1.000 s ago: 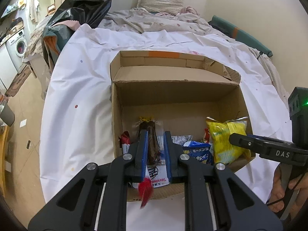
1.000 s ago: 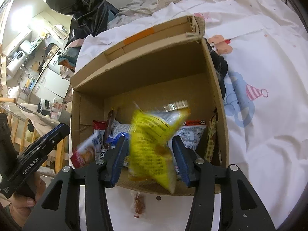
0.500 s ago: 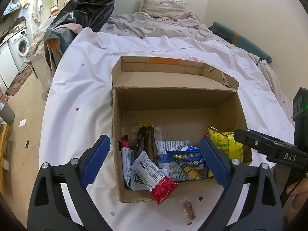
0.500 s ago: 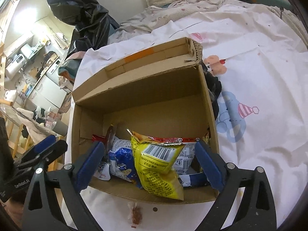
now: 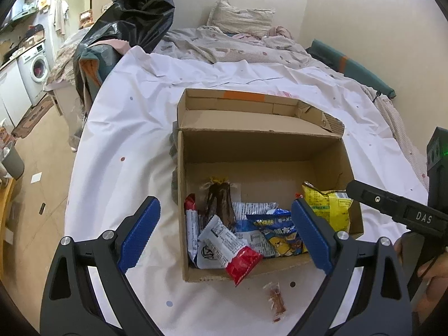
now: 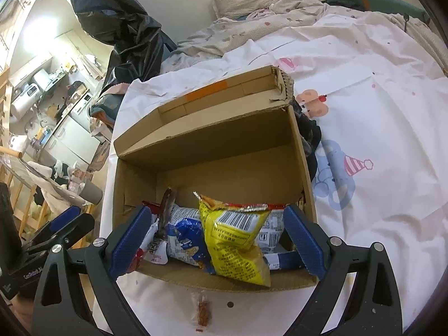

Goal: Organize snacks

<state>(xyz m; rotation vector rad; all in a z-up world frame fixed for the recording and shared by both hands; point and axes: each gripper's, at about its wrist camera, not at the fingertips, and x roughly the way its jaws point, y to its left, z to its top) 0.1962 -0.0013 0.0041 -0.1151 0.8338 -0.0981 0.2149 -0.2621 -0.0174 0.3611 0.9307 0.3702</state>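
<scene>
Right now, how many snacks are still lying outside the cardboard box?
1. A small red-brown snack packet lies on the white sheet just in front of the box. Others may hide behind the box or the grippers.

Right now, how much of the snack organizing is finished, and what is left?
Mostly done: the yellow crinkly snack bag, the white-and-red wrapper and other packets lie in the brown cardboard box. Nothing is in hand; both grippers' jaws are open. Left: the small clear-wrapped reddish snack on the white sheet before the box.
</scene>
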